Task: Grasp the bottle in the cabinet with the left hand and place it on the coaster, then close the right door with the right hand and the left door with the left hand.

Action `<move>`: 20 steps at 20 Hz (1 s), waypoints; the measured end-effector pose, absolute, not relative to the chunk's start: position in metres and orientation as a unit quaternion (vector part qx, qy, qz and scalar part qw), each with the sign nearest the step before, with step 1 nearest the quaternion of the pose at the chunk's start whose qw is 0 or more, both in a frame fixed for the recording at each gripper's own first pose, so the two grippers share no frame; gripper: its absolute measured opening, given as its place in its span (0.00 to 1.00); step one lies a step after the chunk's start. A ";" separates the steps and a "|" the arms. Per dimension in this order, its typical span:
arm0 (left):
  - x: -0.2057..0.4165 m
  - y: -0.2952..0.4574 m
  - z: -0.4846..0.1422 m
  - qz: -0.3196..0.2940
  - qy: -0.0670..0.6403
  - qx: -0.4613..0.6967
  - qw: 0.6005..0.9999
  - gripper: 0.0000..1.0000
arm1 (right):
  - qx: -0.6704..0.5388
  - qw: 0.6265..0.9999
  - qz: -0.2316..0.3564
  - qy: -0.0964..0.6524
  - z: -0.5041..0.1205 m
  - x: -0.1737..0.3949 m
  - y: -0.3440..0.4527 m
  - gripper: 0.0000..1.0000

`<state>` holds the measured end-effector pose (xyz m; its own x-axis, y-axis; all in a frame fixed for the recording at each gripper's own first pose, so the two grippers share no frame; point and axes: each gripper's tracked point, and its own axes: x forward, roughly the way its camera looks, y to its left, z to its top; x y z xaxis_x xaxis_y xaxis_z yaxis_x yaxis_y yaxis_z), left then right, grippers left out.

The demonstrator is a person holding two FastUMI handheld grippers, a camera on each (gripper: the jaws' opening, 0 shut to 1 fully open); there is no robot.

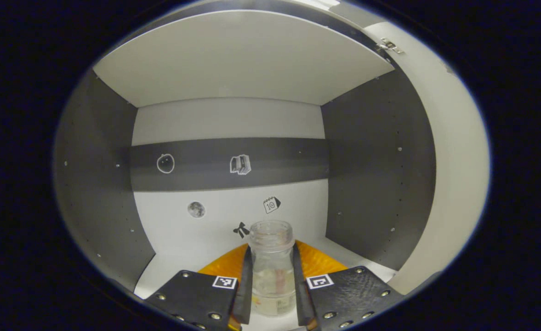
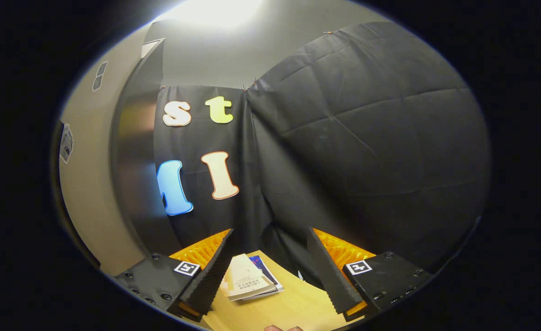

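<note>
While the left tongs [image 1: 272, 285] are squeezing the bottle [image 1: 272, 266] at 6 o'clock on the cabinet [image 1: 371, 184] floor, its smooth sides are risking a slip or tilt; it is standing upright, mouth pointing to 12 o'clock; right tongs [image 2: 270, 271] are hanging open over the tabletop [image 2: 293, 308]

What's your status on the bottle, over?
Left claw shut on bottle inside cabinet. Right claw open over table. Nothing blocking.
</note>
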<state>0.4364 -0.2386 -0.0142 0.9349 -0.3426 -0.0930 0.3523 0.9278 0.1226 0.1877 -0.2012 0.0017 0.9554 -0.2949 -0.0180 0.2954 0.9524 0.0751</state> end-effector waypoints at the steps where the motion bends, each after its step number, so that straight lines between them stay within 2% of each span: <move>1: 0.436 -0.242 -0.017 -0.180 0.038 0.070 0.980 0.42 | 0.039 0.989 -0.144 0.006 0.000 0.190 -0.200 0.99; 3: 0.430 -0.246 -0.015 -0.182 0.040 0.073 0.980 0.36 | 0.048 0.990 -0.131 0.007 0.001 0.194 -0.196 0.95; 4: 0.425 -0.247 -0.014 -0.180 0.039 0.072 0.980 0.35 | 0.050 0.991 -0.126 0.006 0.002 0.195 -0.195 0.99; 5: 0.421 -0.246 -0.012 -0.180 0.036 0.067 0.981 0.35 | 0.051 0.991 -0.123 0.004 0.002 0.196 -0.195 0.95; 6: 0.417 -0.246 -0.009 -0.181 0.034 0.061 0.981 0.35 | 0.050 0.992 -0.120 0.002 0.004 0.196 -0.195 0.99; 7: 0.412 -0.246 -0.007 -0.181 0.031 0.056 0.981 0.35 | 0.049 0.992 -0.117 0.000 0.005 0.195 -0.195 0.95; 10: 0.395 -0.240 0.006 -0.178 0.021 0.055 0.982 0.33 | 0.042 0.993 -0.107 0.004 0.004 0.194 -0.192 0.99; 12: 0.381 -0.236 0.017 -0.179 0.006 0.051 0.983 0.33 | 0.042 0.994 -0.102 0.004 0.006 0.188 -0.191 0.99; 14: 0.365 -0.230 0.023 -0.178 0.001 0.041 0.983 0.37 | 0.045 0.994 -0.097 0.000 0.009 0.183 -0.188 1.00; 20: 0.316 -0.198 0.029 -0.167 -0.001 0.038 0.985 0.36 | 0.039 0.995 -0.094 0.000 0.017 0.160 -0.181 0.99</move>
<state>0.3162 -0.1978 0.0292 0.9442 -0.3292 -0.0101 0.3290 0.9414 0.0744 0.1597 -0.1813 0.0171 0.9822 -0.1875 -0.0074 0.1875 0.9793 0.0768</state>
